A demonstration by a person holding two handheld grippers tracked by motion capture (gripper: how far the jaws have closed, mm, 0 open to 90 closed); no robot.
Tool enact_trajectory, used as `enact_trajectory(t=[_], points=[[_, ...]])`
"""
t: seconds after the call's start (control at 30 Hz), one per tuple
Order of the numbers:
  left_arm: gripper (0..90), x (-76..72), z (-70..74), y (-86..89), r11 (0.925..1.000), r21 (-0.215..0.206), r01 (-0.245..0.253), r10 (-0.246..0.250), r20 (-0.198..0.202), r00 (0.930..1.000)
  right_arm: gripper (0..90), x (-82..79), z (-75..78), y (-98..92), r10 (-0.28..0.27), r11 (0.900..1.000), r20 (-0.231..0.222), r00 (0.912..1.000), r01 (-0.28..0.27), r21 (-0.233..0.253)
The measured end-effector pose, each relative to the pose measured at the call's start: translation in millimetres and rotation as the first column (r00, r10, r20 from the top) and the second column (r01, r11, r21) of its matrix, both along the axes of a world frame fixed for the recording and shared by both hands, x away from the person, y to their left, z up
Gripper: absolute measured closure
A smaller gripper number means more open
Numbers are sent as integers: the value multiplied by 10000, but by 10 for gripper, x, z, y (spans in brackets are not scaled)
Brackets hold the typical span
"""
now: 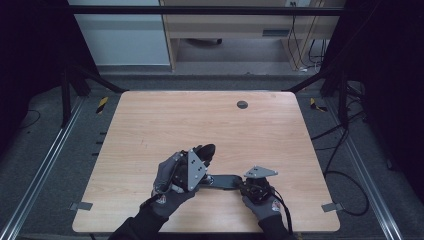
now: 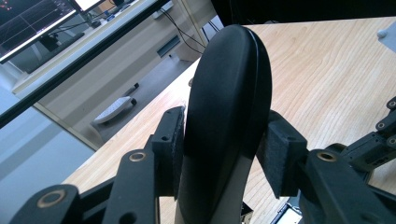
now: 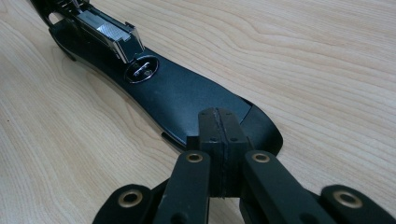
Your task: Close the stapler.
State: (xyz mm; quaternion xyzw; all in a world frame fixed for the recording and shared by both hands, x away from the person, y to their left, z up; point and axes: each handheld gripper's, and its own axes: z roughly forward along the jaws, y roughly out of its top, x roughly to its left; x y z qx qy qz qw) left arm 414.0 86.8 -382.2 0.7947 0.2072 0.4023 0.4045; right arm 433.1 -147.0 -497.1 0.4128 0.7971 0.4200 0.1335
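Left tongs [image 2: 224, 154] clamp the stapler's lid [image 2: 229, 112]; right tongs [image 3: 219, 140], pressed together, pin its base [image 3: 177, 98]. Lid could slip toward 12 o'clock.

From the high view, the left gripper [image 1: 204, 159] and its grey plate cover most of the raised black stapler arm [image 1: 207, 151], and the right gripper [image 1: 243, 184] with its hand hides the near end of the stapler base [image 1: 222, 180]. In the left gripper view, the arm's lower part [image 2: 229, 116] runs off the bottom edge. In the right gripper view, the base's far end [image 3: 60, 28] is cut by the top-left corner, and the closed pads [image 3: 219, 135] hide whether anything thin sits between them.
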Motion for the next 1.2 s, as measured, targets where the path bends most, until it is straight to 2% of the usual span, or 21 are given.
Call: enact_trajectory(t=[0.53, 0.73, 0.8, 1.2], points=[[525, 4, -115, -166, 9981, 532, 297, -302, 83, 9995, 900, -3, -7, -4, -23, 10000, 21, 10000, 23, 62], [513, 18, -190, -258, 9949, 828, 577, -580, 12, 9983, 900, -7, -6, -2, -34, 9999, -4, 10000, 34, 117], [510, 21, -210, -283, 9924, 1049, 641, -646, 13, 9979, 900, -5, -8, -3, -17, 9999, 12, 10000, 17, 121], [502, 33, -293, -365, 9864, 1409, 841, -849, -8, 9964, 900, -8, -13, -5, -23, 9999, 71, 10000, 22, 120]])
